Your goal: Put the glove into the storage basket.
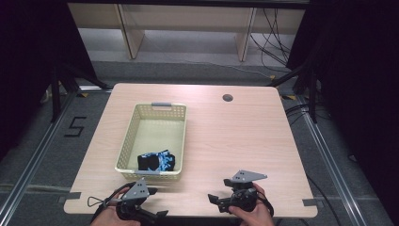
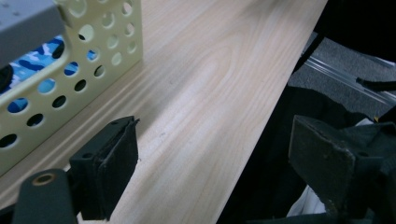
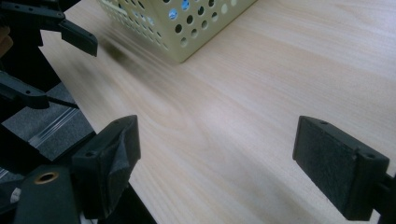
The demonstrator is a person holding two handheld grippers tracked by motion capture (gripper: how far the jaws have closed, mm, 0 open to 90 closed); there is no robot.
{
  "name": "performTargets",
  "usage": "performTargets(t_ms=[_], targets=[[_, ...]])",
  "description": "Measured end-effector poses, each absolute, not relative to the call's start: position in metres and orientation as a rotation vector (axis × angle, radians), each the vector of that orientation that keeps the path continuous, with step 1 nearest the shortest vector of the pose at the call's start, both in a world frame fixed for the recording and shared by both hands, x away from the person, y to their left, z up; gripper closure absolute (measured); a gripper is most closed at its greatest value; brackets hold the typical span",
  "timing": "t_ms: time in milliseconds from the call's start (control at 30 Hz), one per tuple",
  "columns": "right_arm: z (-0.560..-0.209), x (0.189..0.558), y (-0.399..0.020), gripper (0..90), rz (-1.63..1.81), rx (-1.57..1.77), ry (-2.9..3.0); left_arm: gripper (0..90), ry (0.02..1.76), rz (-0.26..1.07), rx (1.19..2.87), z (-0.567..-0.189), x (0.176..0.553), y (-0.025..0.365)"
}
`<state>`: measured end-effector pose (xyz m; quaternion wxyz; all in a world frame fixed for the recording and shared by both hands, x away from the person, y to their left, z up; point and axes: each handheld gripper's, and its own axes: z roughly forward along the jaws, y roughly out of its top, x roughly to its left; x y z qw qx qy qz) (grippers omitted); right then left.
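A pale yellow basket (image 1: 141,136) with round holes is seen left of the middle of the wooden tabletop (image 1: 235,141); a blue and black cloth (image 1: 156,161) is laid inside it, at its near end; the left gripper (image 1: 162,214) is held at the bottom left of the high view, with its jaws spread wide and empty; the right gripper (image 1: 211,198) is held at the bottom middle, also wide and empty.

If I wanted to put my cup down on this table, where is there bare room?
The widest bare patch lies right of the basket, up to the table edge and back to the round hole. A narrow strip runs left of the basket. The near edge is crowded by the left tongs and right tongs.
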<state>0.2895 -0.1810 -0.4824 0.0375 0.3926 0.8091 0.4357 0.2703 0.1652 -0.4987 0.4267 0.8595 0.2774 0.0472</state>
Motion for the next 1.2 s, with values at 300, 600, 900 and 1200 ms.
performTargets(t_ms=[300, 600, 900, 1200], targets=[[-0.488, 0.278, -0.185, 16.2, 1.289, 1.194, 2.484, 15.6, 0.699, 0.128, 2.169, -0.503, 0.267, 0.165], [-0.491, 0.268, -0.188, 16.2, 1.235, 1.181, 2.495, 15.6, 0.674, 0.149, 2.191, -0.504, 0.265, 0.164], [-0.492, 0.267, -0.186, 16.3, 1.198, 1.152, 2.513, 15.7, 0.676, 0.145, 2.164, -0.504, 0.264, 0.161], [-0.493, 0.268, -0.187, 16.5, 1.202, 1.149, 2.504, 15.6, 0.676, 0.164, 2.188, -0.504, 0.265, 0.163]])
